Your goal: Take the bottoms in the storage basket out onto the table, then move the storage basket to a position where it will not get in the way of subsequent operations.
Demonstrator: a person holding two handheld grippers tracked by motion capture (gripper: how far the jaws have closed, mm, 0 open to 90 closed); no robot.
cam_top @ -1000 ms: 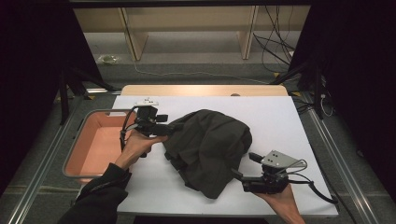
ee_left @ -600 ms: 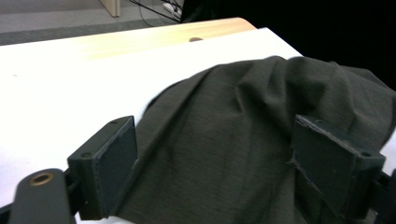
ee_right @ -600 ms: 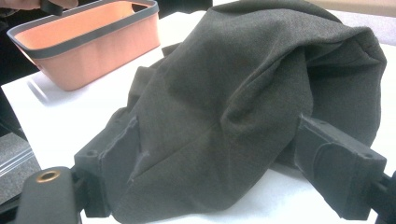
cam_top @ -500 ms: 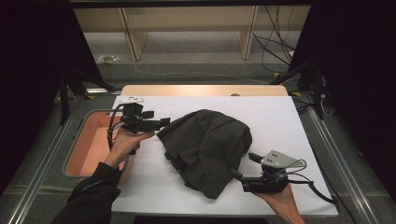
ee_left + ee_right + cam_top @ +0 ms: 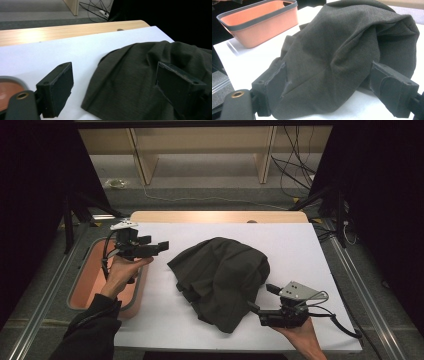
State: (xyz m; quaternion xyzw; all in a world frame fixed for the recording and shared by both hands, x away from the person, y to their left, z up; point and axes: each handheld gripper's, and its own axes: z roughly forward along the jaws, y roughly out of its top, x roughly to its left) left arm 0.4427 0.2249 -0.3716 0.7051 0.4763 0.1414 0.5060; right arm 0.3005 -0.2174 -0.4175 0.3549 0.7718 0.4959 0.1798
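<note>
While the dark cloth point(image 5: 220, 282) lies bunched in the middle of the tabletop point(image 5: 310, 245), the right gripper point(image 5: 264, 299) waits at its near edge, jaws apart around a fold, probably to grip it. The left gripper point(image 5: 162, 245) hovers with jaws apart and empty near the left edge, beside the orange bin point(image 5: 85, 282).

The garment point(image 5: 220, 280) lies mid-bench point(image 5: 310, 250). The tub point(image 5: 82, 292) sits off the bench's left edge. The left gripper point(image 5: 162, 246) hangs left of the garment, the right gripper point(image 5: 261, 298) at its near right.

Overhead view, two close tong-level views
</note>
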